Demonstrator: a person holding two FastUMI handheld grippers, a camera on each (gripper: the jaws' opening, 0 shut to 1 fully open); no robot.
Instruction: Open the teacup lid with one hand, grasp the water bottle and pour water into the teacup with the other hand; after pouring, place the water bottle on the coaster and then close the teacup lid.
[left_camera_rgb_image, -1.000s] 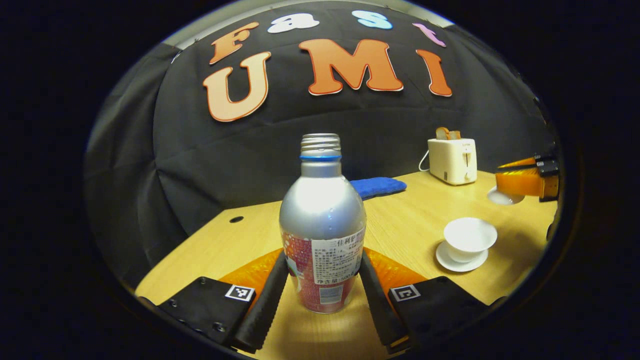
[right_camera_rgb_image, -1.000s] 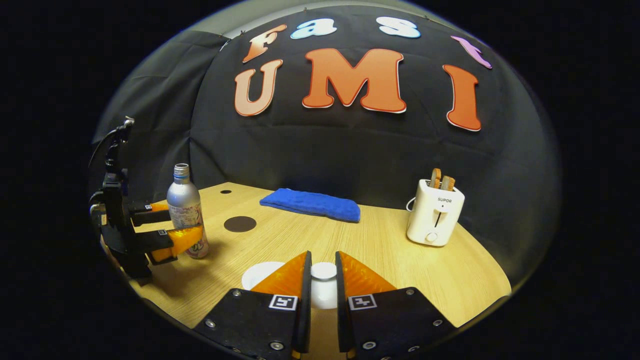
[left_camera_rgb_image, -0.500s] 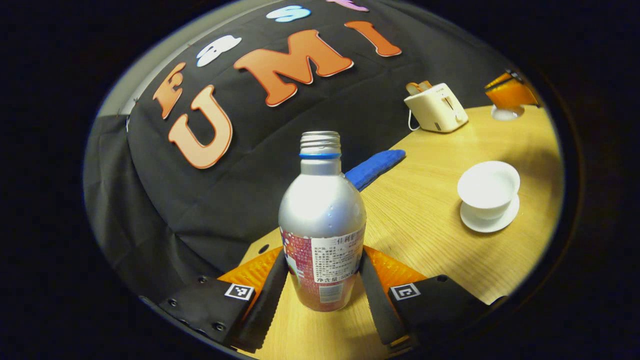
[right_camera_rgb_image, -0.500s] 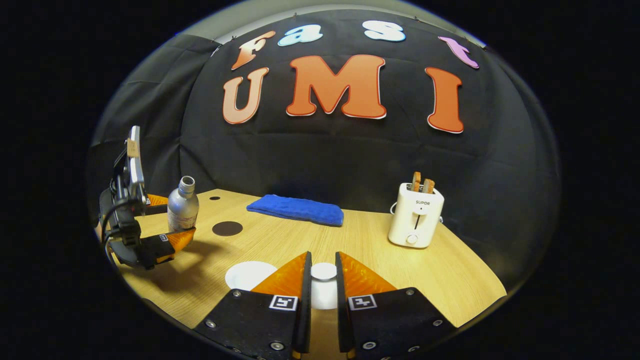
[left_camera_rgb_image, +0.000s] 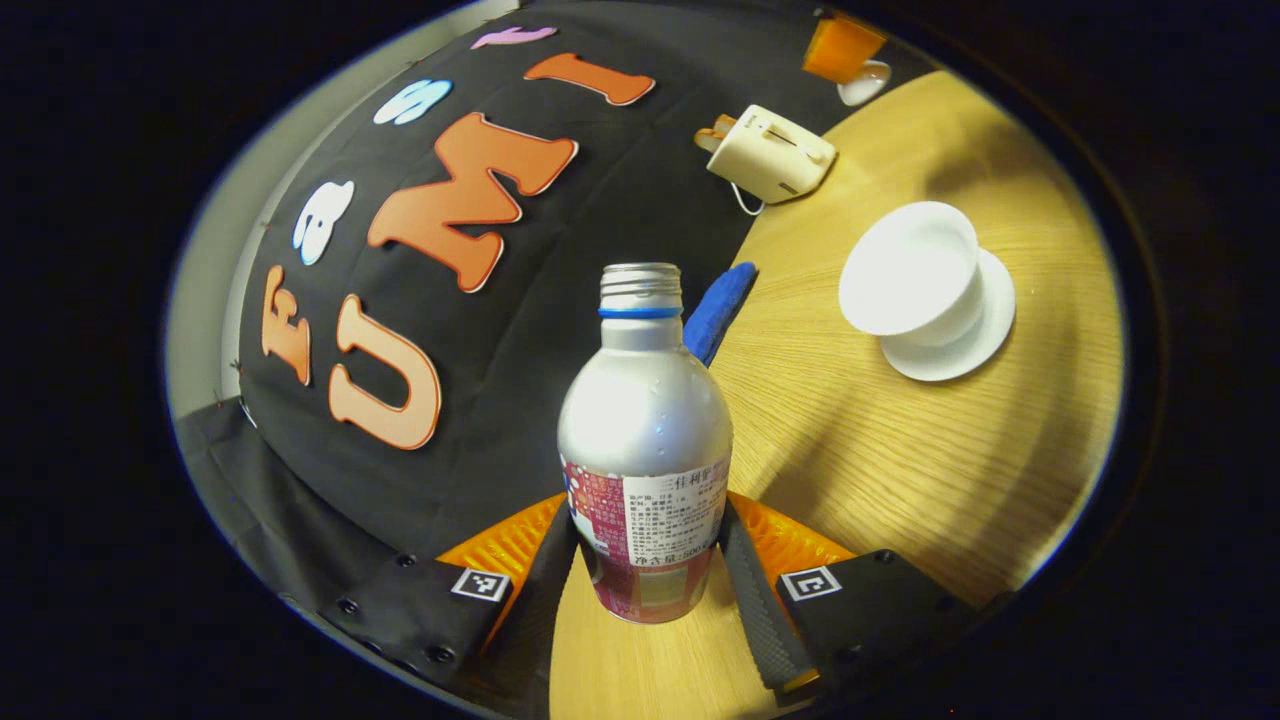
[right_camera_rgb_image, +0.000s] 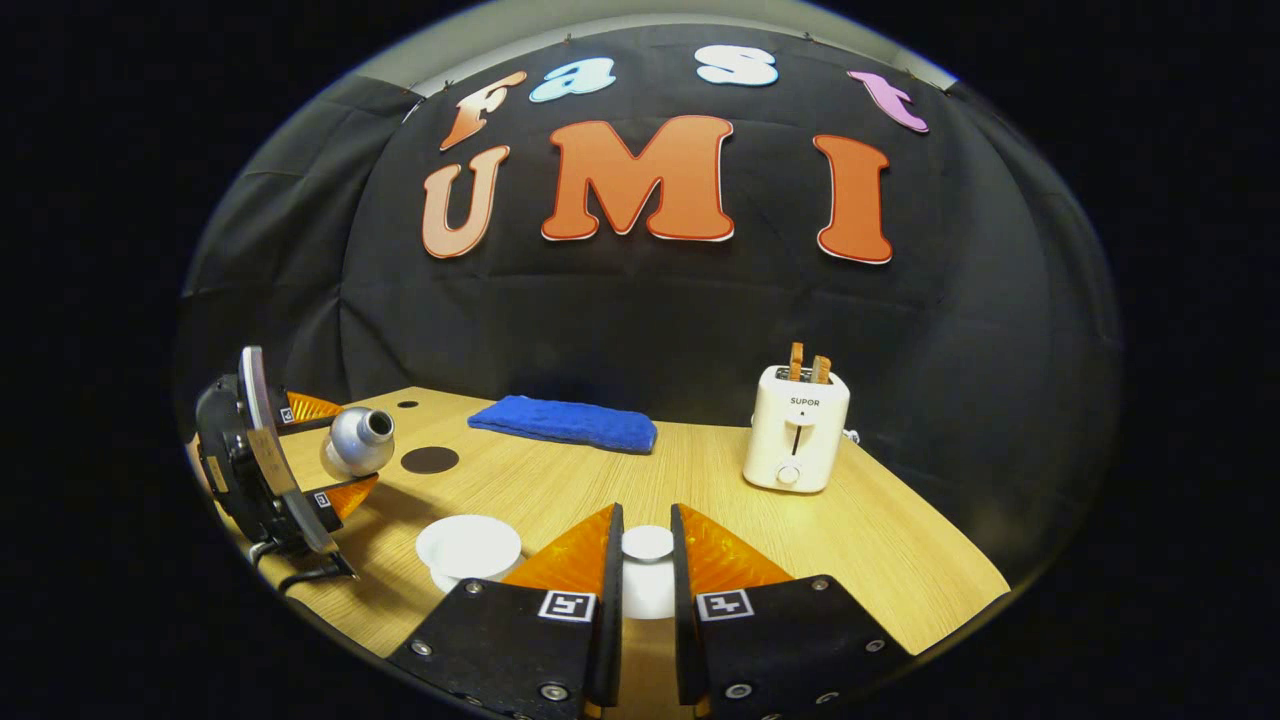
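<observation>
My left gripper (left_camera_rgb_image: 647, 528) is shut on the silver water bottle (left_camera_rgb_image: 645, 440), whose cap is off. In the right gripper view the bottle (right_camera_rgb_image: 360, 440) hangs above the table, tipped almost level, its mouth facing the white teacup (right_camera_rgb_image: 468, 545). The cup (left_camera_rgb_image: 908, 268) stands uncovered on its saucer (left_camera_rgb_image: 965, 335); I cannot see whether water is flowing. My right gripper (right_camera_rgb_image: 645, 512) is shut on the knob of the white lid (right_camera_rgb_image: 647, 545), held above the table to the right of the cup. A dark round coaster (right_camera_rgb_image: 430, 460) lies behind the cup.
A folded blue cloth (right_camera_rgb_image: 562, 422) lies at the back of the wooden table (right_camera_rgb_image: 900, 560). A cream toaster (right_camera_rgb_image: 795, 430) with bread slices stands at the back right. The black booth wall closes off the rear.
The left gripper has lifted the bottle off the table and tipped it from upright to almost level, toward the cup. The right gripper keeps hold of the lid.
</observation>
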